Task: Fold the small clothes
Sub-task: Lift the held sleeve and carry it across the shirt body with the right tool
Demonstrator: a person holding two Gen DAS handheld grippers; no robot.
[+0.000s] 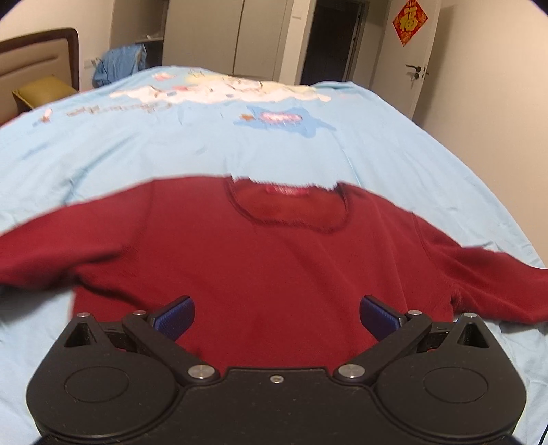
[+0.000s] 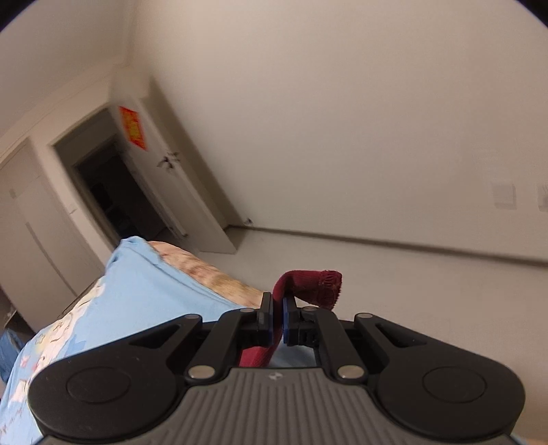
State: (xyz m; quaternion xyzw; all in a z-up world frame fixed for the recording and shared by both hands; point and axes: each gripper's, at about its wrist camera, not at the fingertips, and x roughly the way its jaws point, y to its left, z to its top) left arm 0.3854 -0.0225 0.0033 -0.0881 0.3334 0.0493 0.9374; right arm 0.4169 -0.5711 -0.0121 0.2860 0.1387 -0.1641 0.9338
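Sweater [image 1: 260,260] fills the middle of my left wrist view: dark red, spread flat on the light blue bedsheet [image 1: 102,147], neckline on the far side, sleeves running out to left and right. My left gripper [image 1: 276,316] sits above the near hem with its jaws spread wide, blue pads [image 1: 174,316] apart and nothing between them. I cannot tell whether the pads touch the fabric. Far off I see a wooden headboard [image 1: 37,58] at the left, wardrobe doors [image 1: 239,34] in the middle, and a white door [image 1: 411,51] with a red paper decoration [image 1: 410,21] at the right.

From my right wrist view, the right gripper [image 2: 277,321] has its jaws closed on a red sleeve [image 2: 310,285]; the ribbed cuff [image 2: 328,284] flops over to the right past the fingertips, and more red cloth hangs below between the fingers. This gripper is lifted, looking over the bed's edge at the left toward bare floor [image 2: 411,280], a plain wall [image 2: 342,119] and the open door.
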